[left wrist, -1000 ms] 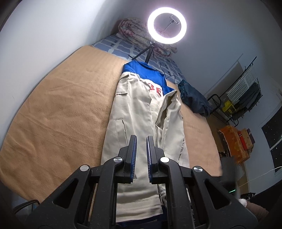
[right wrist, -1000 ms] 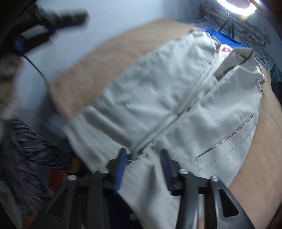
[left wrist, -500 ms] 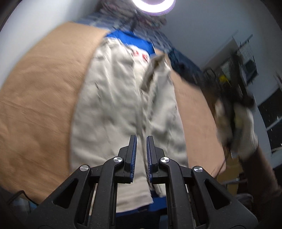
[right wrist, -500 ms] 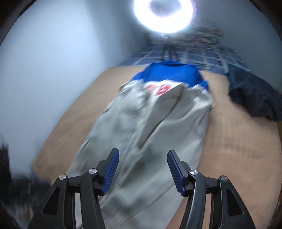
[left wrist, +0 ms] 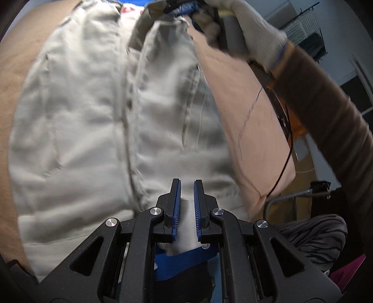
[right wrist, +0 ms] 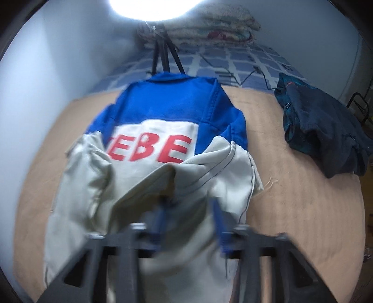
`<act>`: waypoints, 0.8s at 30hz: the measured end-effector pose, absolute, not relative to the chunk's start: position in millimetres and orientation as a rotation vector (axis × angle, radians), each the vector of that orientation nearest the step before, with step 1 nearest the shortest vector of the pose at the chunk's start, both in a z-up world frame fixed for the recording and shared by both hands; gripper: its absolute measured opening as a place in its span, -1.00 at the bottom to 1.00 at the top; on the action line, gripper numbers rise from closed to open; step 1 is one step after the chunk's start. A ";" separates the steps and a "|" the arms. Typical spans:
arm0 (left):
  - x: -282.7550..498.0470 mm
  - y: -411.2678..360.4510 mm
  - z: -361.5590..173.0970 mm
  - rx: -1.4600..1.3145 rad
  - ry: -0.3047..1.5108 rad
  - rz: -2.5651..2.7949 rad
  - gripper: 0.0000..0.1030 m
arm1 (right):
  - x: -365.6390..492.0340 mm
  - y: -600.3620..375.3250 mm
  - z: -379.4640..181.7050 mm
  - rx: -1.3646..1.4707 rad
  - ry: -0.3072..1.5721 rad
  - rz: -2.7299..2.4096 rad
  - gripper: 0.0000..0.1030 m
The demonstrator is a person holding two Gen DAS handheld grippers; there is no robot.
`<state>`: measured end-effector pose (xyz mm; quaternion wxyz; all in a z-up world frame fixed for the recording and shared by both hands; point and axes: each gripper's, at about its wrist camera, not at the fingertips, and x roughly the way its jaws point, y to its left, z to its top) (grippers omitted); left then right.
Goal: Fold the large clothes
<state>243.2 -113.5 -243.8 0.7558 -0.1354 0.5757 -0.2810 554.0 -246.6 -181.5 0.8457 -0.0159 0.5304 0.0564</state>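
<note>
- Beige cotton work jacket with a blue yoke and red lettering (right wrist: 163, 181): lies spread along the tan fleece blanket (right wrist: 303, 209) on the bed, front panels uppermost, collar end toward the ring light (right wrist: 149, 7); the hem hangs at the near edge of the bed.
- Handling, as a judgement: the cloth looks soft, limp and fairly thick, light enough to lift by one edge, not fragile and not slippery; it will sag and drag wherever it is unsupported. Seamed edges — hem, front placket, collar corner — offer the firmest hold.
- Left hand-held gripper (left wrist: 187, 205): blue-padded jaws nearly together, a narrow slit between them. Pale cloth shows in the slit just above the hem, but the jaws do not clearly pinch it; no hold can be confirmed.
- Right hand-held gripper (right wrist: 190, 223): blurred in its own view, jaws closing with a raised fold of beige front panel between them. Whether the pads already press the cloth cannot be told.
- White-gloved hand (left wrist: 247, 30): seen from the left wrist, it carries the right tool at the upper front flap, close to the collar.
- Dark navy garment (right wrist: 321, 130): bunched on the blanket, well apart from the jacket.
</note>
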 end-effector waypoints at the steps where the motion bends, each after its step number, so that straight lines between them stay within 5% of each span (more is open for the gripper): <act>1: 242.7 -115.2 -247.7 -0.296 1.269 -0.616 -0.85 | 558.2 -246.6 -184.9 -0.021 1.126 0.134 -0.82; 10: 231.7 -131.2 -263.9 -0.267 1.293 -0.635 -0.85 | 563.0 -209.9 -164.2 -0.074 1.045 0.205 -0.97; 20: 225.4 -150.1 -263.9 -0.236 1.290 -0.646 -0.85 | 582.3 -159.3 -241.3 -0.217 1.092 0.208 -0.97; 23: 223.3 -151.8 -261.2 -0.249 1.293 -0.668 -0.85 | 581.1 -169.7 -228.5 -0.180 1.098 0.264 -0.77; 24: 221.4 -152.3 -259.8 -0.252 1.292 -0.678 -0.85 | 576.6 -178.8 -215.9 -0.146 1.087 0.277 -0.53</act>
